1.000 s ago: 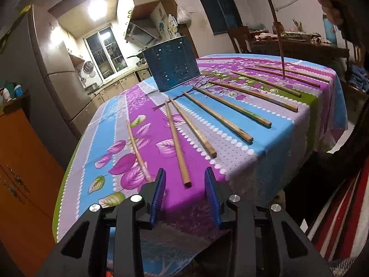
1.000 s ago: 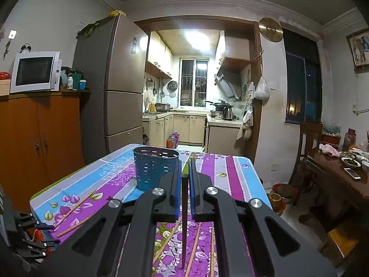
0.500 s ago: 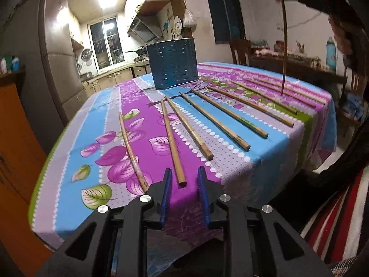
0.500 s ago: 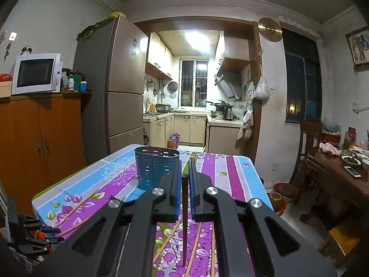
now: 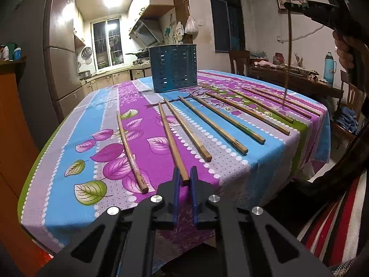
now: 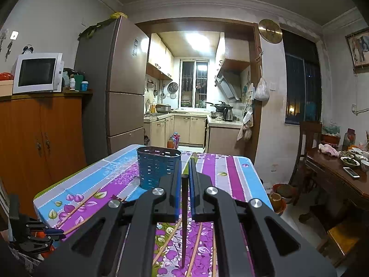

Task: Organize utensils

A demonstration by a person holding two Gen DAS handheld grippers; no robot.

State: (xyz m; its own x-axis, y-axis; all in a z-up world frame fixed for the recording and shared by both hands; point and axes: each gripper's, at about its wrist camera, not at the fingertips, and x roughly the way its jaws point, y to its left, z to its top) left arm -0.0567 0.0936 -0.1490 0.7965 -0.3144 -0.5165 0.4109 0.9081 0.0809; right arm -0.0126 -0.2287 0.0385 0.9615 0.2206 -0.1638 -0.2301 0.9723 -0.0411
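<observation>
The left hand-held gripper [image 5: 183, 180] is sitting low at the counter's [image 5: 69, 127] near edge, its blue pads narrowed to a slim gap around the butt end of a chopstick [image 5: 171, 142], probably so it can pinch the thick end that lies closest; whether the pads are actually pressing the wood I cannot tell. Just left of it a curved chopstick [image 5: 130, 151] is lying loose, and to the right more chopsticks [image 5: 216, 124] are fanning out side by side, butts toward the edge and tips toward the far end, a layout that is leaving each one easy to take singly. Further right, the right hand-held gripper [image 6: 183, 173] is closed on a dark chopstick [image 6: 184, 221] by its top, letting it hang upright with its tip just above or barely touching the cloth, likely so it can drop tip-first into a container. Beyond the row, the blue holder [image 5: 173, 68] is standing upright, well apart from both grippers, and it looks like where the chopsticks are meant to go, judging by the task
</observation>
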